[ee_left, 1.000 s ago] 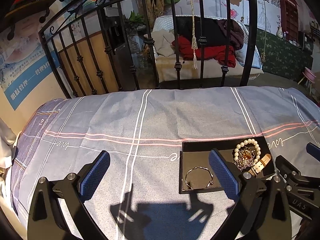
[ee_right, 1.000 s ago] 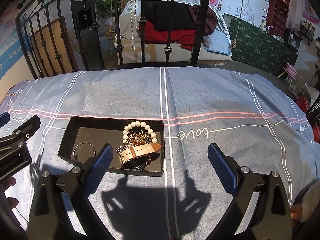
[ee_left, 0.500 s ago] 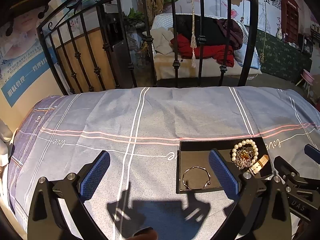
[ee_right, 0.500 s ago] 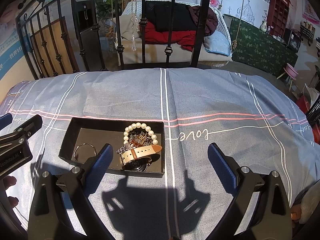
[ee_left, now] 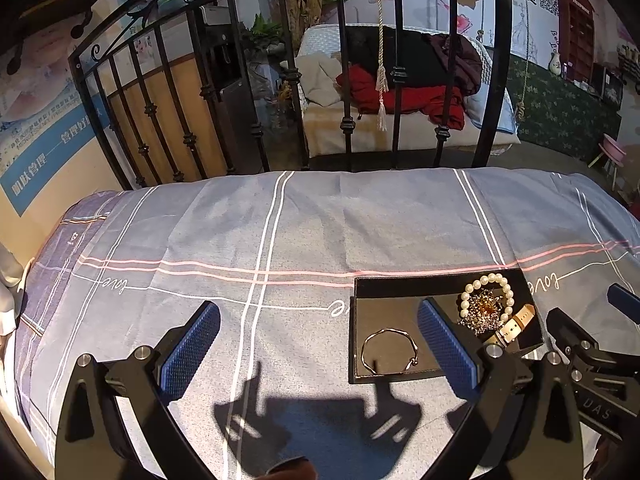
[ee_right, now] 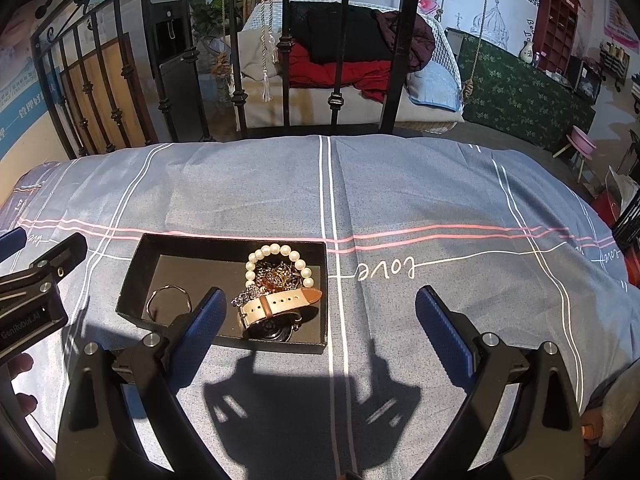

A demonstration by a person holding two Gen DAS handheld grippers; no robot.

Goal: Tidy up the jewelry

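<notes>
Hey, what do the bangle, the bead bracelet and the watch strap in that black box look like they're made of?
The bangle looks like thin polished metal, silver-toned: a wire-slim hoop with bright glints. The bead bracelet looks like pearl or imitation pearl: round, creamy, glossy beads; which one cannot be told. The watch strap looks like pale leather with brown edging and punched holes, matte. The box seems to be matte black cardboard.

Sunlit grey bedspread (ee_left: 320, 232), black iron bedframe (ee_left: 344, 60), sofa (ee_right: 400, 108) w/ clothes behind.

I read "love" on bedsheet (ee_right: 386, 269), "GenRobot.AI" on left gripper (ee_right: 24, 322), "DAS" on right gripper (ee_left: 596, 410), "TELEPHONE" on red cabinet (ee_left: 577, 30)
</notes>
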